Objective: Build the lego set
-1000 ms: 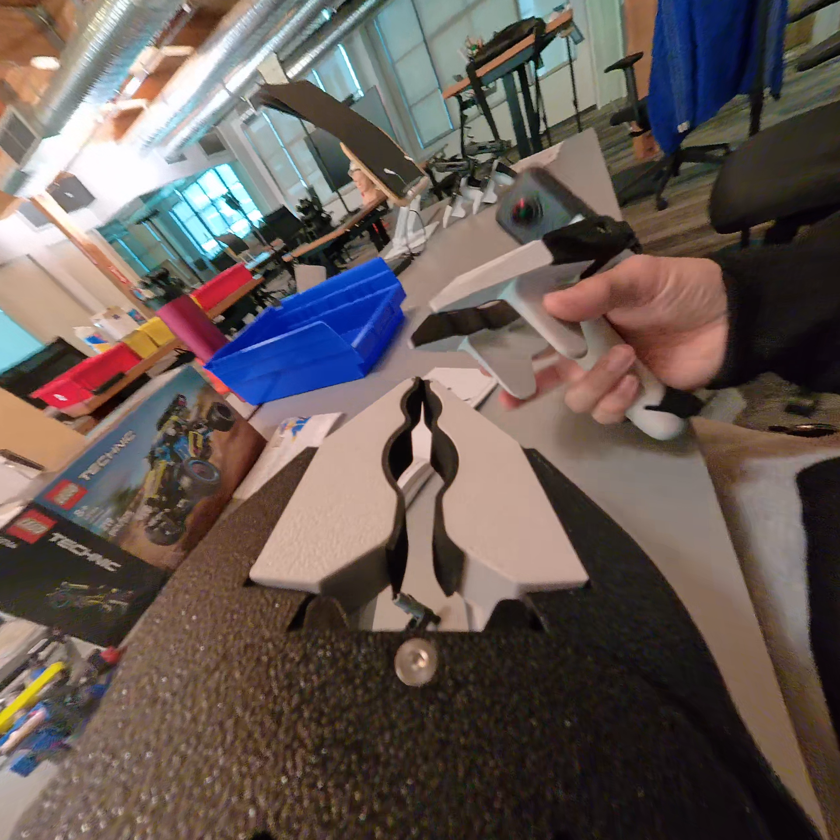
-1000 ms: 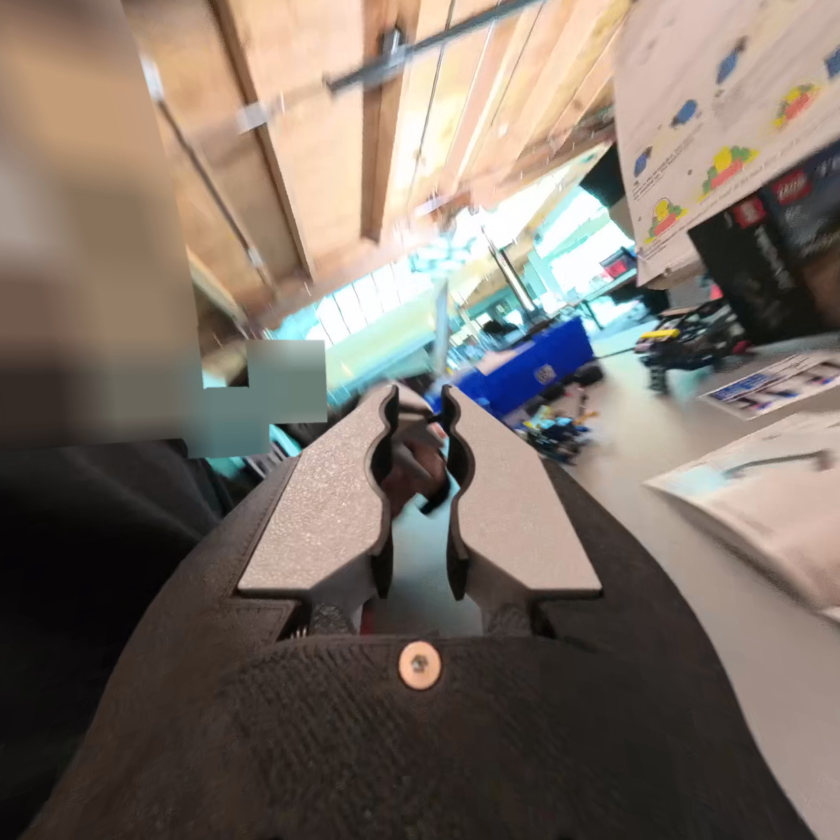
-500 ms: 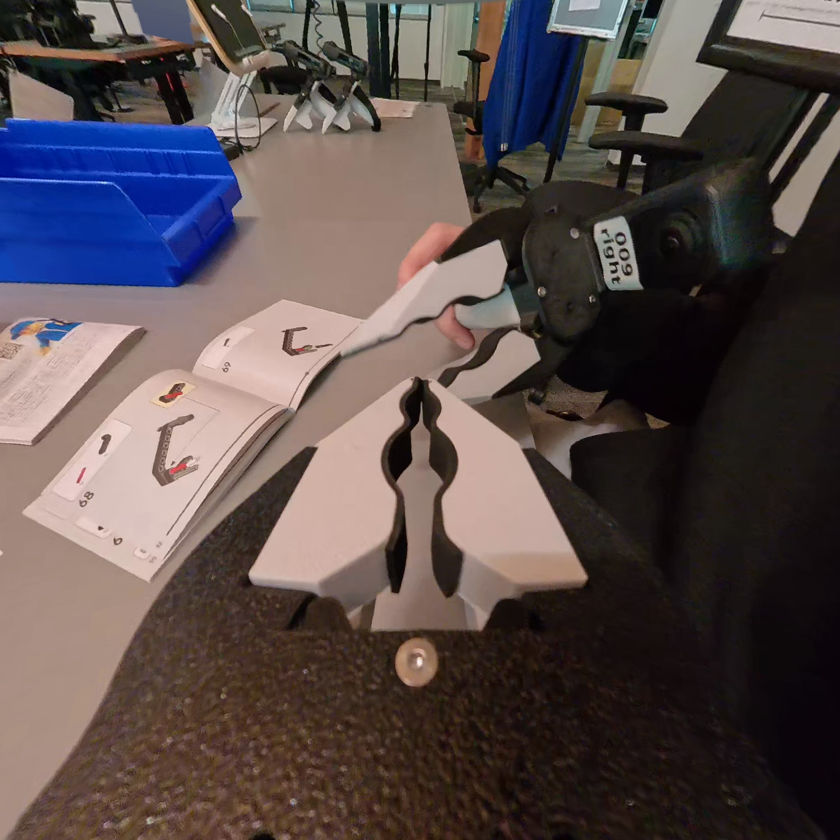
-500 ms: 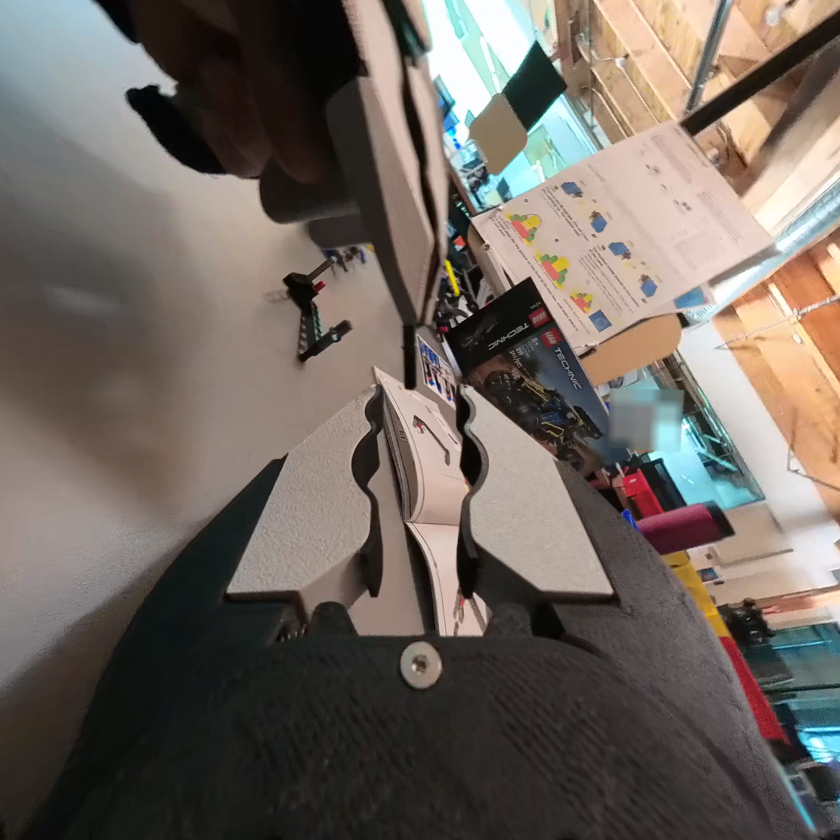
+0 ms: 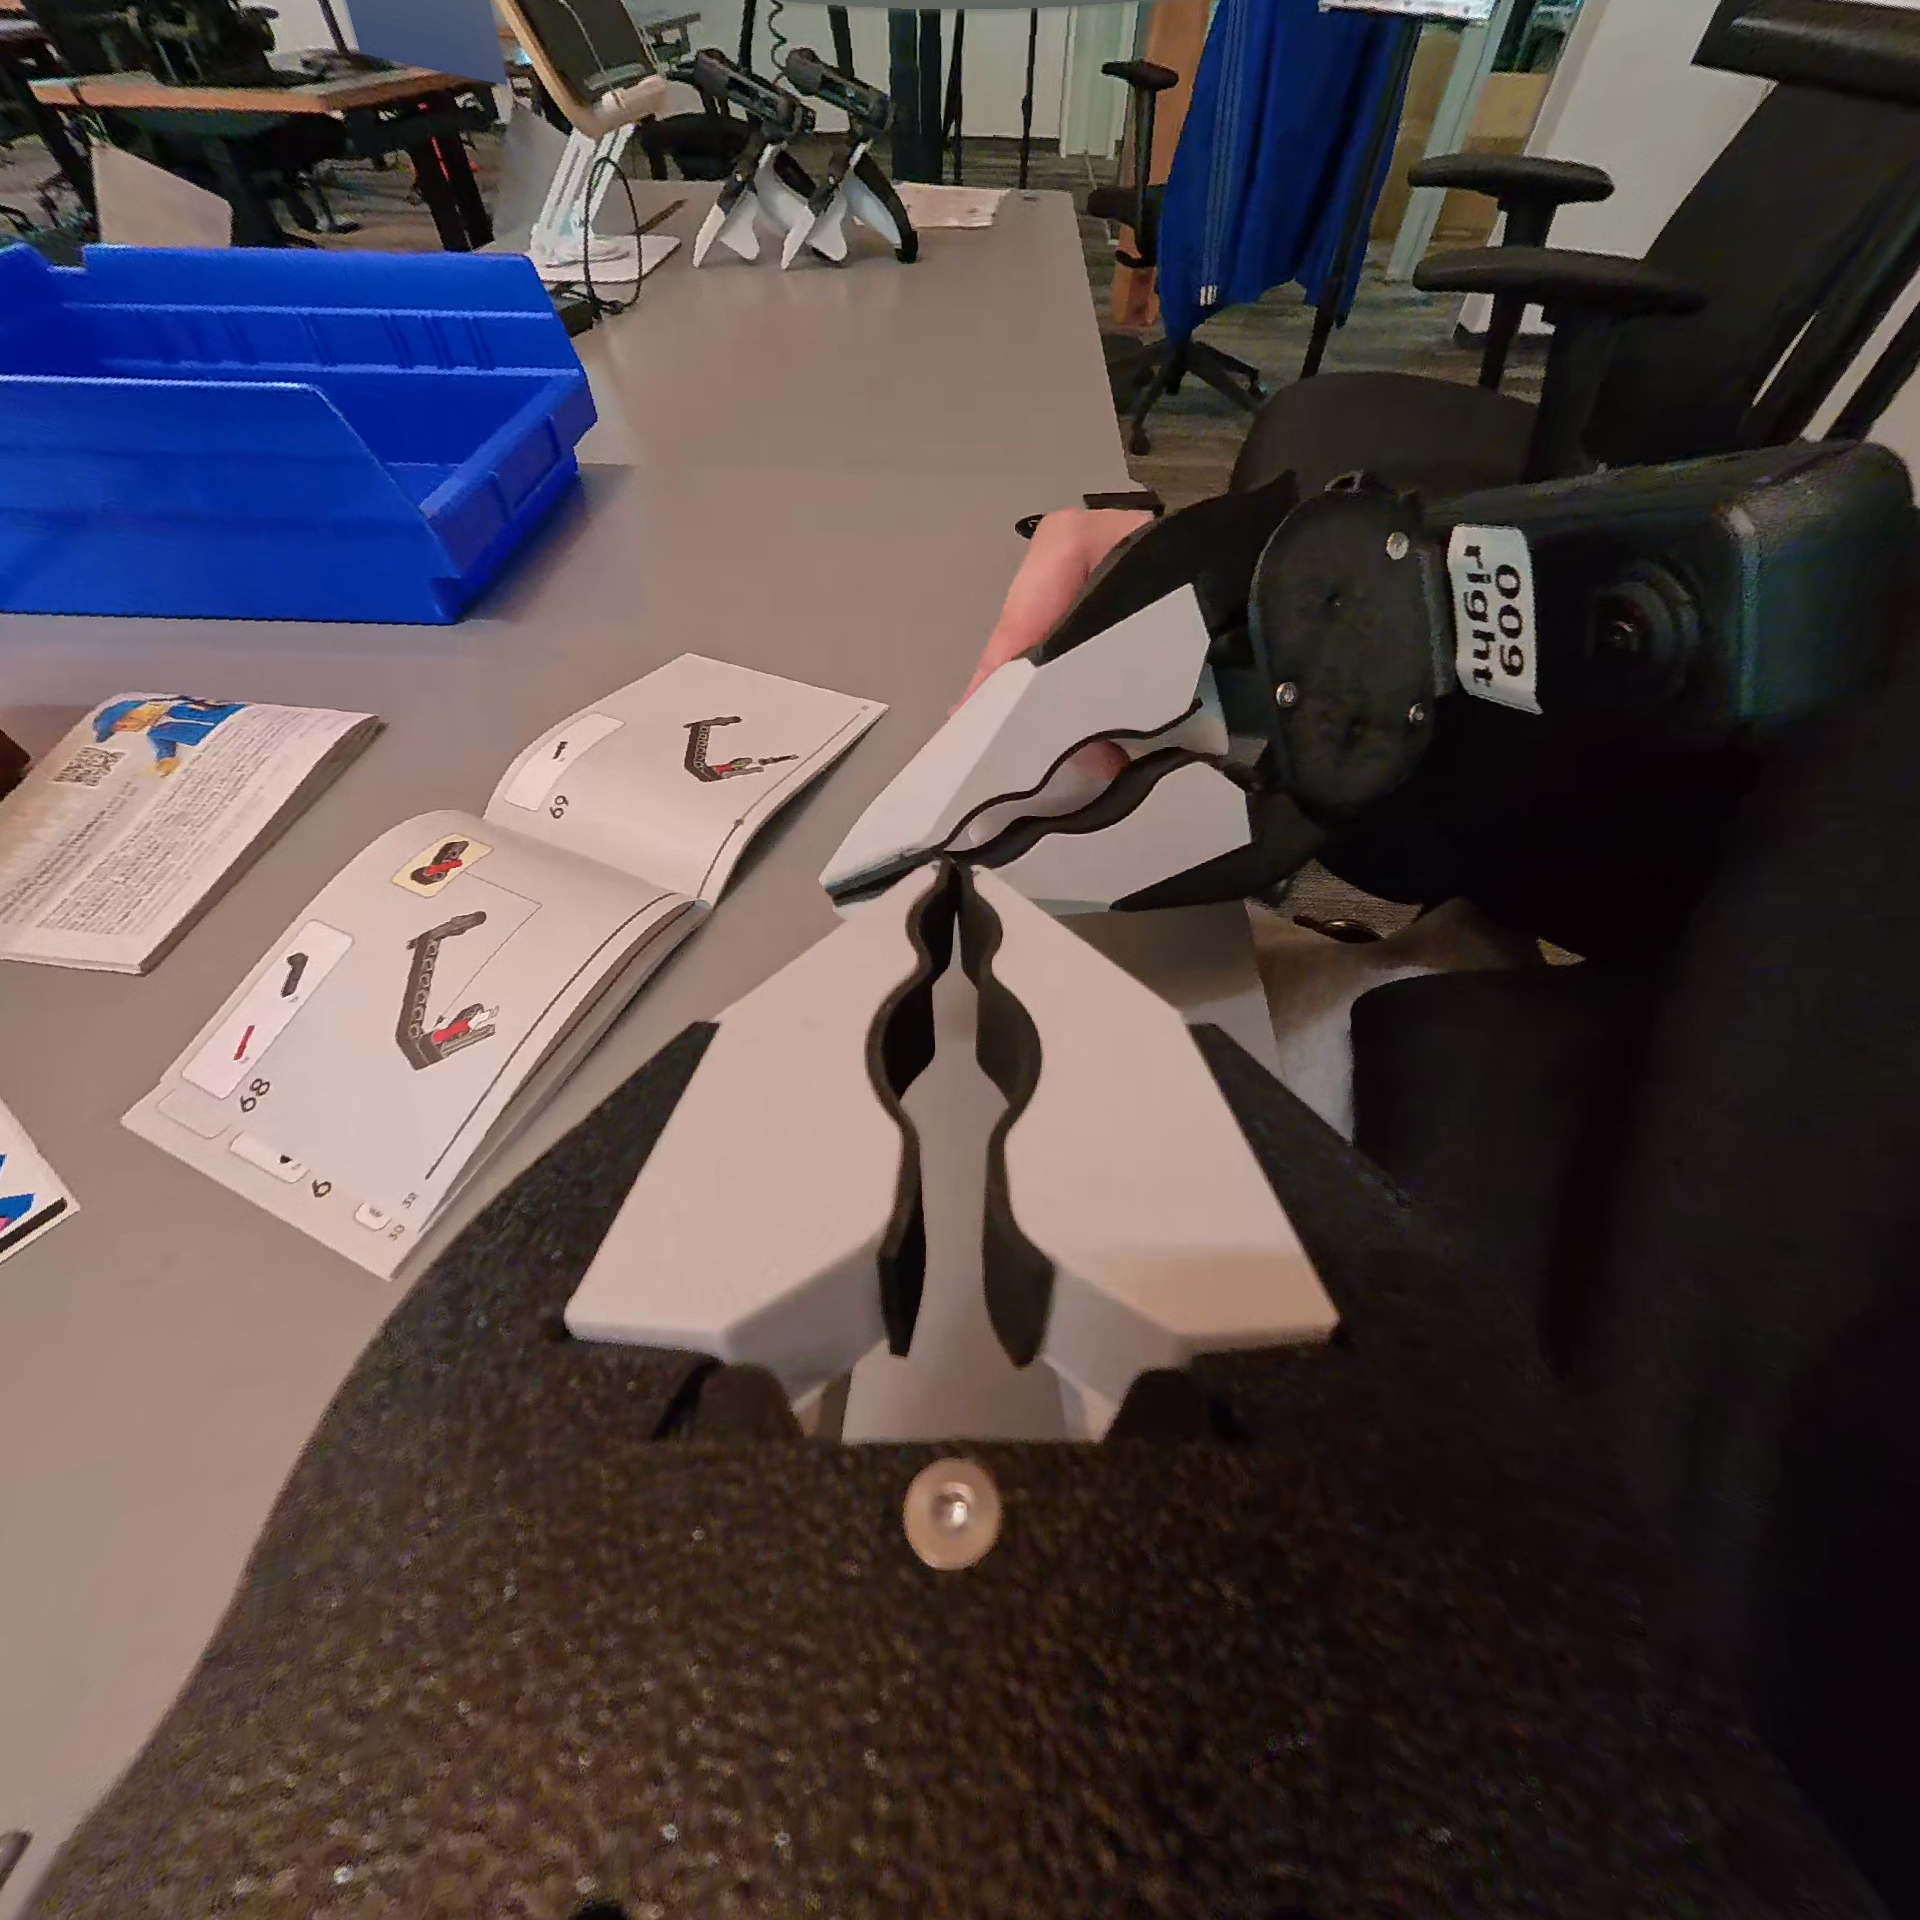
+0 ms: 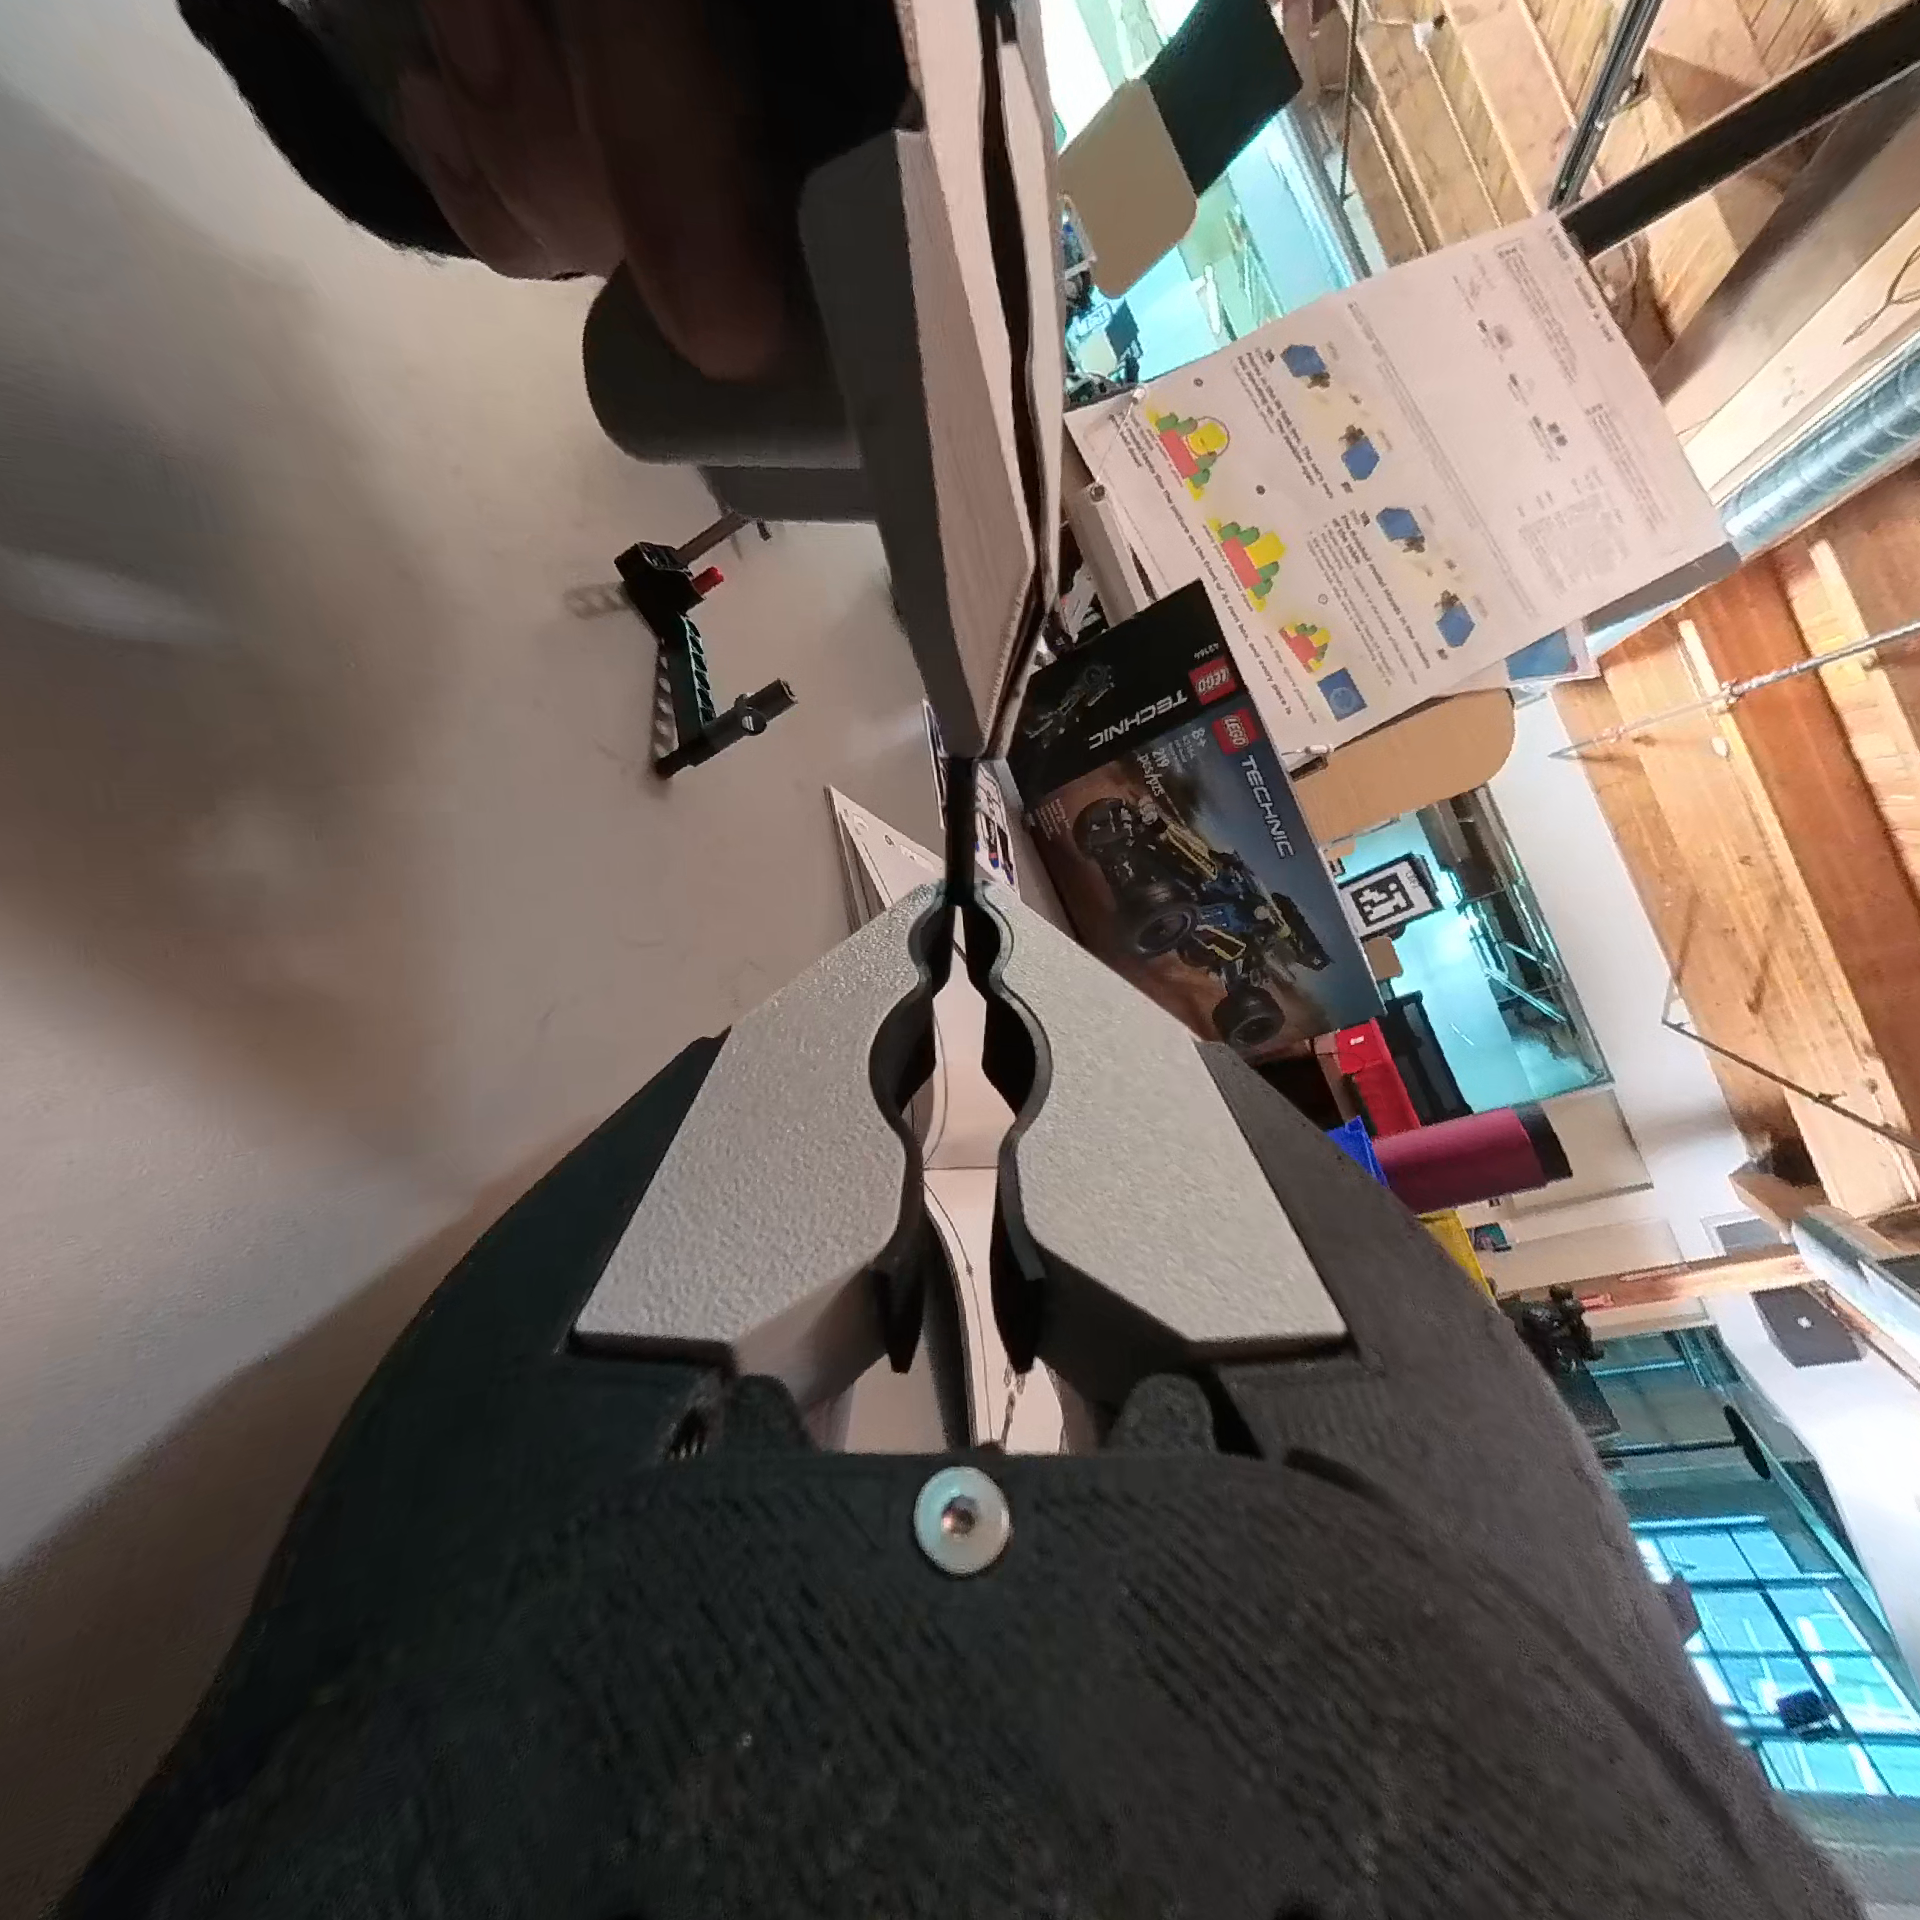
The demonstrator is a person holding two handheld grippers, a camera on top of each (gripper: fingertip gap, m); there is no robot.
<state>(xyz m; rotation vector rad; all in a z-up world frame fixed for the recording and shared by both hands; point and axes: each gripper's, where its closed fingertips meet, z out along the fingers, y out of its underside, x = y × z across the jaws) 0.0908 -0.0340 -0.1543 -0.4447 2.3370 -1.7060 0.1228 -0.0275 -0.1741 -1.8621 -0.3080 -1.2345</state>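
On the grey bench [image 5: 790, 436] lie a blue bin [image 5: 260, 436] and an open booklet [image 5: 499, 935]. I hold both grippers, left [image 5: 948, 868] and right [image 6: 961, 894], tip to tip, fingers closed, holding nothing.

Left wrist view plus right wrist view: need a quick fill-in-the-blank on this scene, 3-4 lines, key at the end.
1. The bin on the grey table is coloured ____.
2. The booklet nearest the left gripper lies ____, pages up.
3. The fingertips of the right gripper and the left gripper nearly ____ tip to tip.
4. In the right wrist view, the black toy-brick assembly rests on the ____.

Missing words: blue; open; meet; table
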